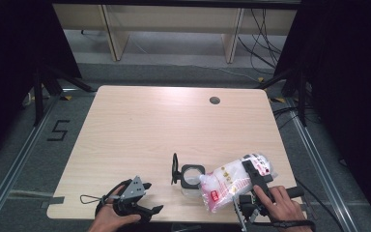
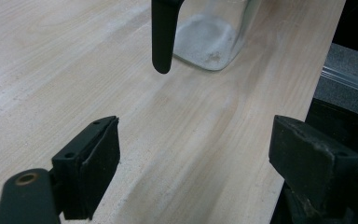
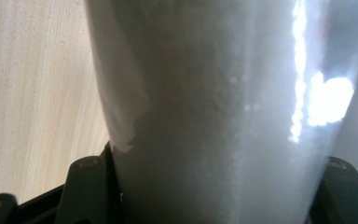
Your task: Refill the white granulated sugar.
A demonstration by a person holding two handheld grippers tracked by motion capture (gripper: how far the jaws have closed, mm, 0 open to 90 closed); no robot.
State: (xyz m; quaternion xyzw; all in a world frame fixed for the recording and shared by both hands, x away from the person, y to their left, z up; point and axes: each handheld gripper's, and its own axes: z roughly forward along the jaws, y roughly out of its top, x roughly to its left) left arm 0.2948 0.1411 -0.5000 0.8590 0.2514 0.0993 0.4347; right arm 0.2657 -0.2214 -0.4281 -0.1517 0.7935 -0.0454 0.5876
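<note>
A clear square jar (image 1: 192,178) with a black rim stands near the table's front edge, its round black lid (image 1: 175,168) swung up on its left. In the left gripper view the jar's base (image 2: 209,44) holds a thin layer of white powder, and the lid (image 2: 163,37) hangs in front. My right gripper (image 1: 251,170) is shut on a plastic bag of white grains (image 1: 232,181), tilted with its left end at the jar's rim. The bag (image 3: 205,93) sits between the black fingers (image 3: 87,186). My left gripper (image 1: 153,197) rests open on the table, left of the jar, jaws (image 2: 196,158) wide apart.
The pale wooden table (image 1: 149,125) has a round cable hole (image 1: 215,100) at its far right. Dark curtains stand on both sides. Wooden furniture legs and cables are on the floor beyond the table's far edge.
</note>
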